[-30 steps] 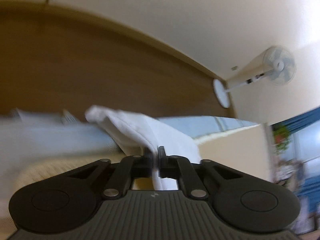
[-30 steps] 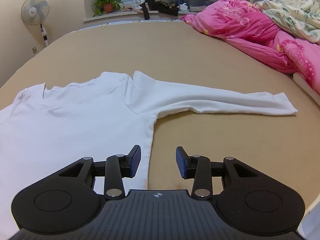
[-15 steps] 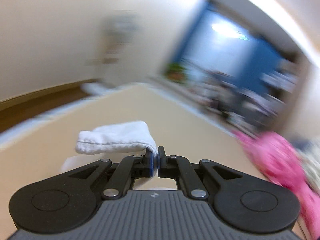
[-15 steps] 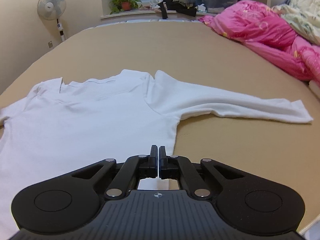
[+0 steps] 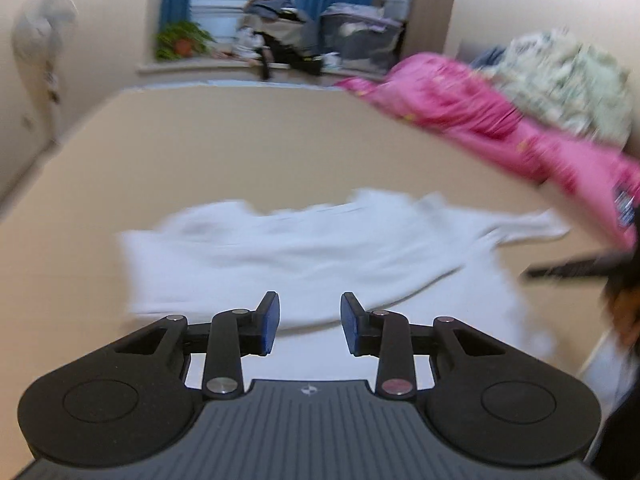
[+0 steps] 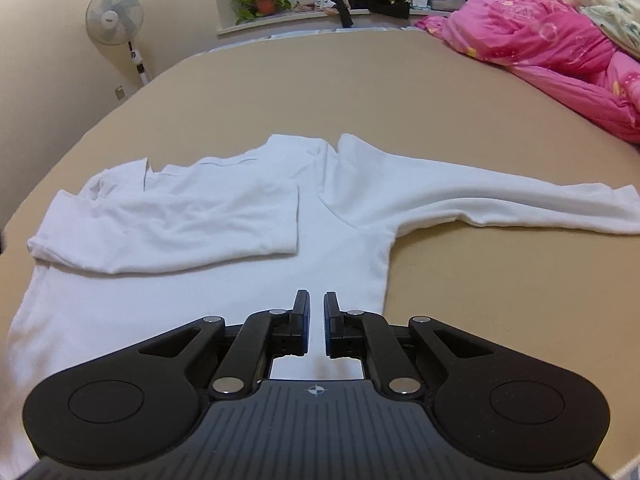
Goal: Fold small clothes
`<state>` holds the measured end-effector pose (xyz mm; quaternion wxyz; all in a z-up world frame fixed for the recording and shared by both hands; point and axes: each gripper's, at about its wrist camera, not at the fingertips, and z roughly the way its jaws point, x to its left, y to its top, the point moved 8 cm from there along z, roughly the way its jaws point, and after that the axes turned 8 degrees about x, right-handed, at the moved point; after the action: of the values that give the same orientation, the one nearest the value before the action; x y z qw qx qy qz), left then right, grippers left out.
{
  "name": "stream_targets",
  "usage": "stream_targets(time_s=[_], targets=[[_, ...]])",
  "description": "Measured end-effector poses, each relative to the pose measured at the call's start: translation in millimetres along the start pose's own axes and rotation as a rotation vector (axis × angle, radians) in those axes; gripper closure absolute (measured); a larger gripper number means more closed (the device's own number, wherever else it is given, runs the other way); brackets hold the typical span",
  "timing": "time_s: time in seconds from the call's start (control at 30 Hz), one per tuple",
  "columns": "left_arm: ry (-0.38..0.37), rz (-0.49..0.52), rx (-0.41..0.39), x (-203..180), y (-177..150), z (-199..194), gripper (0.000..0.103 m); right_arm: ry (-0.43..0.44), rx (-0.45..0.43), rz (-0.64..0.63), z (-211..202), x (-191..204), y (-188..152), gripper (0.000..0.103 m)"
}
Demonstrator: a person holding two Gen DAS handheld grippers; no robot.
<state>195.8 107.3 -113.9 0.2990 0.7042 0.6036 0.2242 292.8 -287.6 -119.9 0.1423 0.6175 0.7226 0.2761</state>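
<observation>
A white long-sleeved shirt (image 6: 224, 280) lies flat on a tan bed (image 6: 360, 88), collar toward the window. One sleeve (image 6: 176, 228) is already folded across the chest. The other sleeve (image 6: 480, 200) stretches straight out from the shirt's body toward the pink quilt (image 6: 560, 40).

The left hand-held gripper (image 5: 309, 322) hangs above the shirt's body, just below the folded sleeve. Its jaws have just been opening and stand apart with nothing between them. The right hand-held gripper (image 6: 317, 322) sits low over the shirt's side seam, jaws nearly together with only a thin gap. I cannot tell whether any cloth is pinched.

The step in hand is probably the outstretched sleeve. To fold it well, grip it near the cuff, lift only slightly, and lay it across the chest level with the folded sleeve, keeping the shirt's body from dragging.
</observation>
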Motion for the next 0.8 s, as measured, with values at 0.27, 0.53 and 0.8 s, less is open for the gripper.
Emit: stream_targets(time_s=[0.27, 0.53, 0.8], targets=[[0.269, -0.118, 0.058, 124.4, -49.6, -26.3, 0.054, 0.063, -0.019, 0.101, 34.9, 3.0, 21.0, 0.096], [0.412, -0.301, 0.139, 193.7, -47.2, -9.8, 0.054, 0.077, -0.082, 0.137, 54.8, 9.3, 42.5, 0.079], [0.393, -0.367, 0.132, 206.9, -40.6, 0.1, 0.049, 0.122, -0.055, 0.186, 88.8, 11.0, 56.1, 0.069]])
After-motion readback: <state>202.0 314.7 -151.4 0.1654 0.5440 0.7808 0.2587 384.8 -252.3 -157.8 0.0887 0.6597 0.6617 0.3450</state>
